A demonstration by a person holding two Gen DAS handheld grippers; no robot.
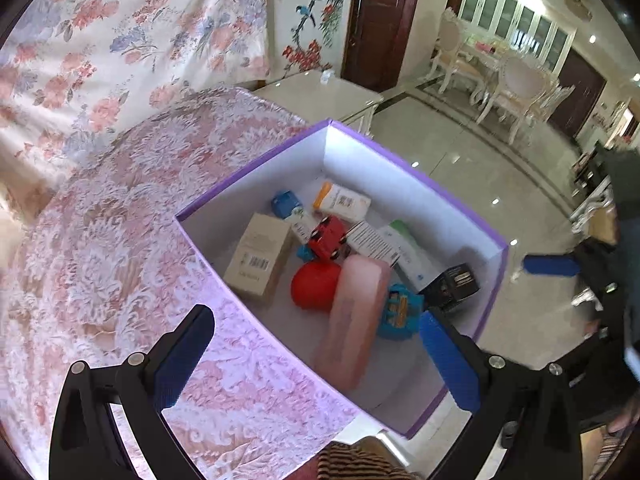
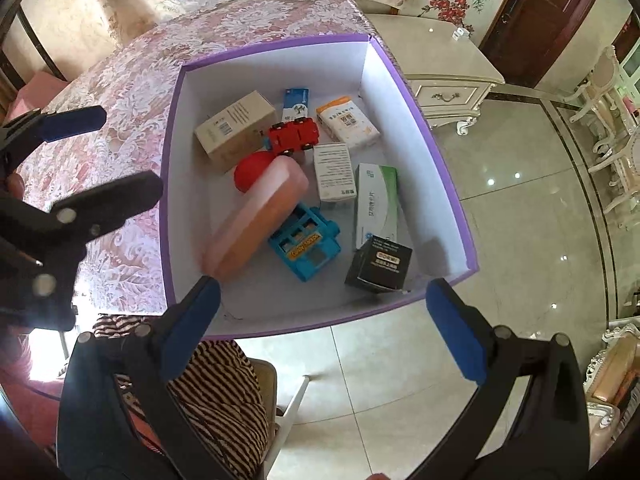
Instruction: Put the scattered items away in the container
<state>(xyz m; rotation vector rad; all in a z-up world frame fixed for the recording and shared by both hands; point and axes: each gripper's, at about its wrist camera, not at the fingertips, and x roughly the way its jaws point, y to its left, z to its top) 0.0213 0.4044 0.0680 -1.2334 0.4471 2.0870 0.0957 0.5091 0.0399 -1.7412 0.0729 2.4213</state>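
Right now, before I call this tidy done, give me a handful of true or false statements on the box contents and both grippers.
1. The pink case lies inside the purple box. True.
2. The right gripper holds the red toy car. False: it is open and empty; the car lies in the box.
3. The left gripper is open. True.
4. The black carton sits on the floral tablecloth. False: it is in the box.
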